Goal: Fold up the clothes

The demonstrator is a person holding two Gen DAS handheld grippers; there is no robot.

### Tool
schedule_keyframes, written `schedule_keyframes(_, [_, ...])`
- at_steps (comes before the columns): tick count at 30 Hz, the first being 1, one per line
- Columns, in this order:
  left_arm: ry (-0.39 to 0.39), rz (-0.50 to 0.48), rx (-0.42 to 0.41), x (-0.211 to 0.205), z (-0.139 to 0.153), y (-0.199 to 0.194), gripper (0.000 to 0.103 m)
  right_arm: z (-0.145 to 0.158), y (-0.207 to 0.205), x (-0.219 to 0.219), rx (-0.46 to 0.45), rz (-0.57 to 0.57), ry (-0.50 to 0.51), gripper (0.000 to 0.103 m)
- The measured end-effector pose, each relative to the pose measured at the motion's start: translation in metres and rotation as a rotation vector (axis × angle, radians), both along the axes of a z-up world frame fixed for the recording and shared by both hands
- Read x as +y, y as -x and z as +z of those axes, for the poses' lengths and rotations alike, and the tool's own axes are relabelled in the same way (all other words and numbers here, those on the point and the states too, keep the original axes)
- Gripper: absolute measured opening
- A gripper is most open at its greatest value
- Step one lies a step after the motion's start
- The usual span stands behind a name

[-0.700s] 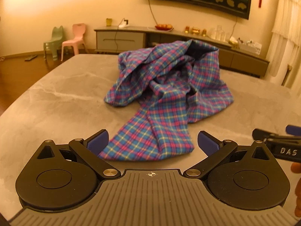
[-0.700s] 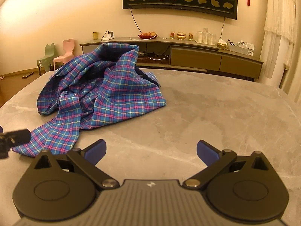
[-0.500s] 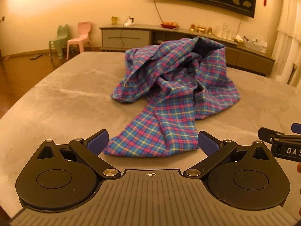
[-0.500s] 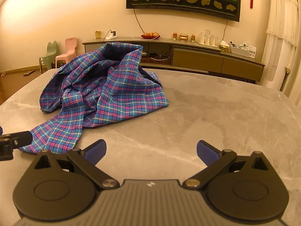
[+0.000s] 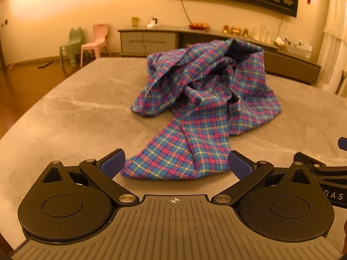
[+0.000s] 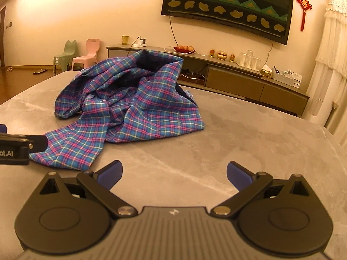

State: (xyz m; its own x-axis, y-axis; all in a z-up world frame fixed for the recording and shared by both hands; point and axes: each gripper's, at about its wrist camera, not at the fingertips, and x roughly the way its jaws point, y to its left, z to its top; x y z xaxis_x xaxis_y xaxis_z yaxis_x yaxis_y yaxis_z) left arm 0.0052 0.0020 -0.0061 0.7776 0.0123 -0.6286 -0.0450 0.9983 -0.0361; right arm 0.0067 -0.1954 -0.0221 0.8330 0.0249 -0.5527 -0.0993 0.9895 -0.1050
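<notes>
Your left claw [image 5: 176,164] stands wide open and empty, and it has crept closer to the plaid garment [image 5: 208,101]: the near flat end of the cloth now sits right between its blue pads [image 5: 112,162], though nothing is pinched yet. Your right claw [image 6: 173,174] is also spread wide, holding nothing, over bare worktop [image 6: 249,140] to the right of the heap. The garment lies crumpled at the middle of the worktop, one long tail reaching toward you. Folding hasn't begun; you look lined up for a first grab at that near hem.
</notes>
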Motion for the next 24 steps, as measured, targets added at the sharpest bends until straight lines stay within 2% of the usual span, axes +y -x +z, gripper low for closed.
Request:
schedule_keyframes(4, [0.023, -0.035, 0.037, 0.001, 0.001, -0.003, 0.094, 0.000, 0.000, 0.001, -0.004, 0.001, -0.003, 0.103])
schedule_keyframes(11, [0.052, -0.067, 0.039, 0.001, 0.000, 0.001, 0.094, 0.000, 0.001, -0.001, 0.000, -0.006, -0.051, 0.103])
schedule_keyframes(13, [0.056, -0.074, 0.032, 0.001, 0.001, 0.003, 0.091, 0.001, 0.002, 0.000, 0.001, 0.003, -0.062, 0.103])
schedule_keyframes(15, [0.058, -0.084, 0.024, 0.001, 0.002, 0.005, 0.077, 0.003, 0.003, 0.002, -0.001, 0.014, -0.058, 0.101])
schedule_keyframes(16, [0.060, -0.083, 0.022, 0.001, 0.003, 0.005, 0.073, 0.004, 0.003, 0.003, 0.001, 0.021, -0.054, 0.094])
schedule_keyframes(18, [0.061, -0.082, 0.017, 0.001, 0.004, 0.007, 0.045, 0.005, 0.004, 0.005, 0.009, 0.035, -0.046, 0.074])
schedule_keyframes(19, [0.055, -0.079, 0.013, 0.001, 0.004, 0.007, 0.037, 0.005, 0.004, 0.005, 0.017, 0.042, -0.047, 0.056])
schedule_keyframes(20, [0.053, -0.075, 0.010, 0.002, 0.004, 0.008, 0.018, 0.004, 0.003, 0.005, 0.026, 0.048, -0.054, 0.041])
schedule_keyframes(21, [0.051, -0.071, 0.007, 0.003, 0.005, 0.008, 0.003, 0.004, 0.002, 0.005, 0.037, 0.055, -0.068, 0.034])
schedule_keyframes(23, [0.053, -0.067, 0.001, 0.005, 0.005, 0.010, 0.000, 0.003, 0.001, 0.002, 0.055, 0.073, -0.099, 0.002])
schedule_keyframes(24, [0.056, -0.067, -0.004, 0.005, 0.006, 0.011, 0.000, 0.003, 0.001, 0.001, 0.063, 0.082, -0.114, 0.001])
